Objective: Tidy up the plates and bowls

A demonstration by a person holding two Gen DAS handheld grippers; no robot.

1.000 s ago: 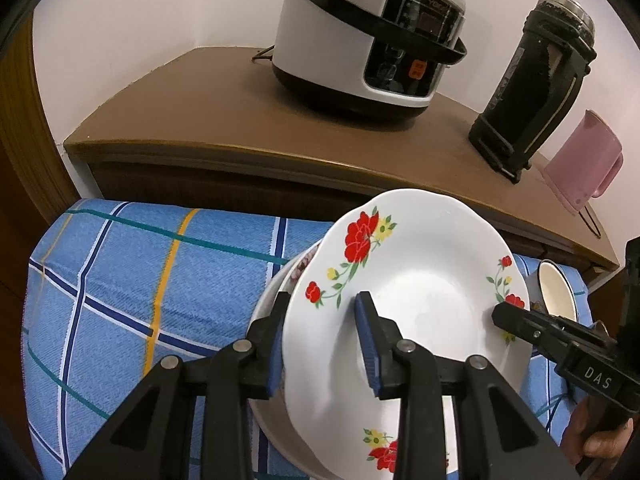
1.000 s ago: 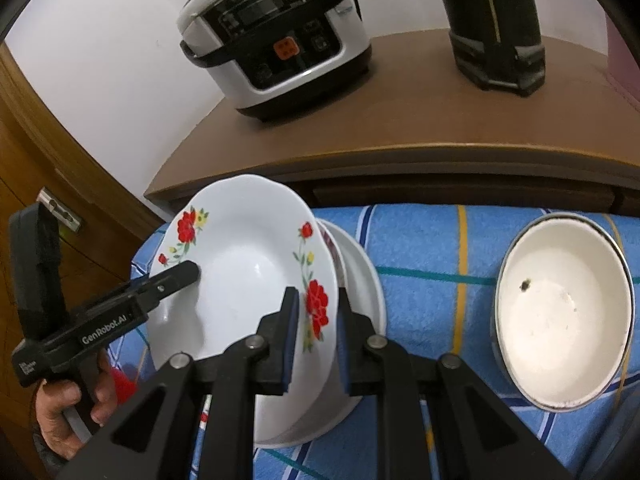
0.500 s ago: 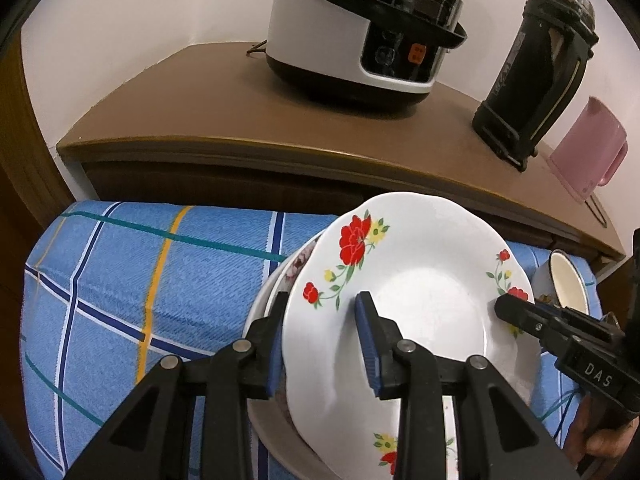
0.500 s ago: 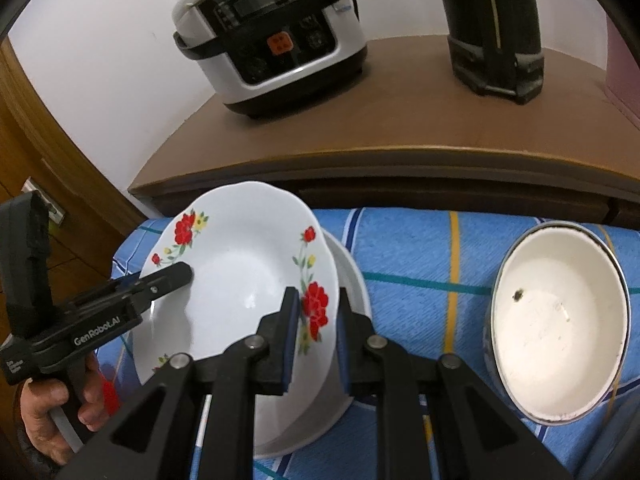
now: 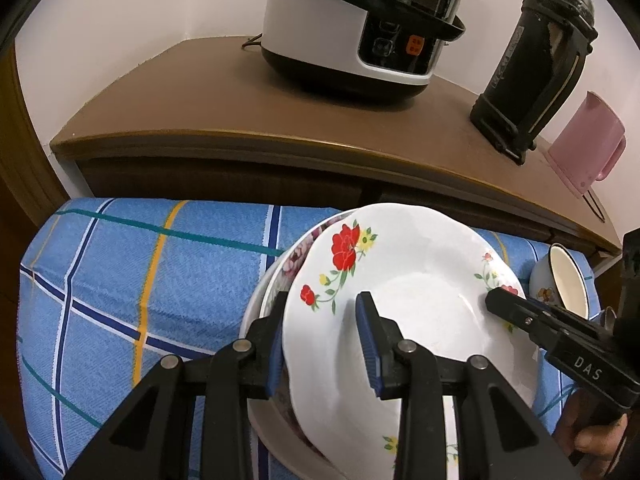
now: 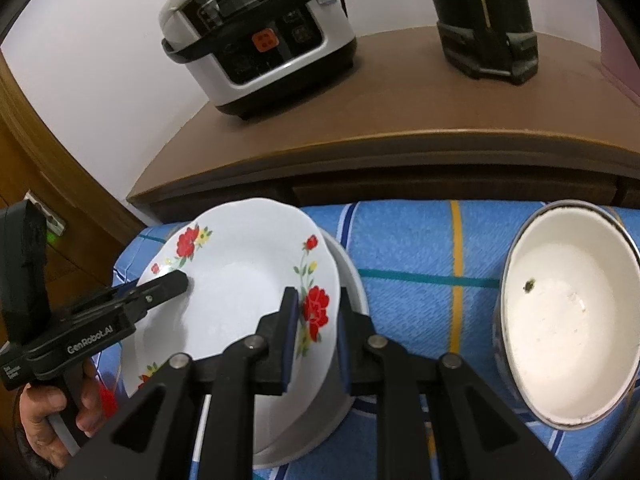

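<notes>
Floral plate (image 5: 404,304), pinched at its near rim by the left gripper (image 5: 324,344), fills the lower centre of the left wrist view; compared with a second ago it sits lower, nearly nested on the stacked dishes (image 5: 272,300) beneath, so release seems close. At lower right, the right gripper (image 5: 496,300) clamps the opposite rim. Right wrist view: the plate lies lower left on the blue checked cloth (image 6: 420,248); at right an enamel bowl (image 6: 568,352) holds only a dark speck.

Bare cloth (image 6: 420,240) separates plate stack (image 6: 348,280) from bowl (image 6: 568,312).
</notes>
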